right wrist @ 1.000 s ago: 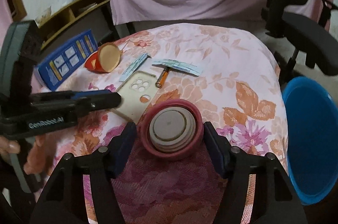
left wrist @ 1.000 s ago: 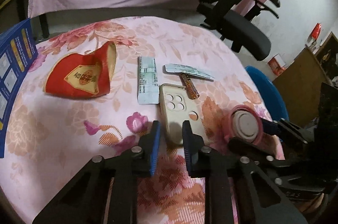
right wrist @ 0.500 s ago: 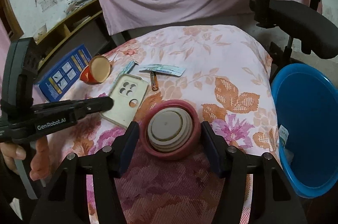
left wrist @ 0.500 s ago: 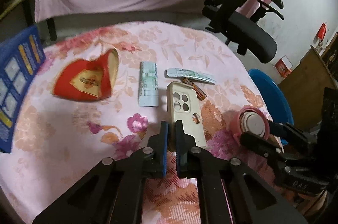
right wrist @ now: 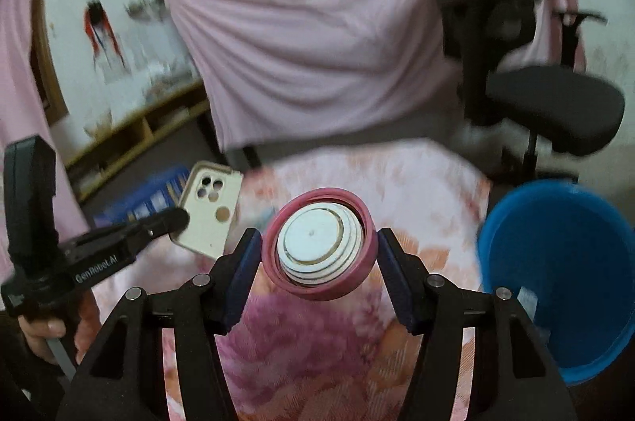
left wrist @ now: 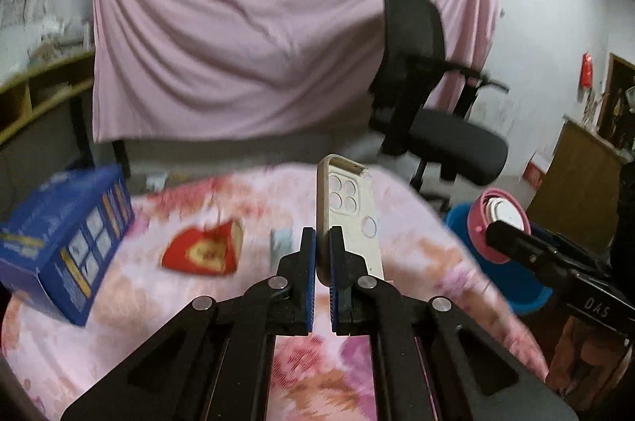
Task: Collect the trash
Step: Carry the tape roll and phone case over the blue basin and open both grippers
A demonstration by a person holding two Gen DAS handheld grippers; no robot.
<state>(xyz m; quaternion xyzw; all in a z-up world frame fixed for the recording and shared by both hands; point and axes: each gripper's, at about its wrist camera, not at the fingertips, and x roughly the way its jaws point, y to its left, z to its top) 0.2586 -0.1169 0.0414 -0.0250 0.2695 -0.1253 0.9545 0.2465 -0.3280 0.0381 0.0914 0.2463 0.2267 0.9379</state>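
My left gripper (left wrist: 322,242) is clamped on the bottom edge of a beige phone case (left wrist: 349,210), which stands upright above the floral tablecloth (left wrist: 158,294). My right gripper (right wrist: 319,254) squeezes a pink collapsible cup (right wrist: 319,248) between its pads, also lifted above the tablecloth, left of the blue bin (right wrist: 563,262).

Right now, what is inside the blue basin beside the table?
In the right wrist view the blue basin shows one pale scrap of trash near its left wall; the right gripper's arm covers its lower left.
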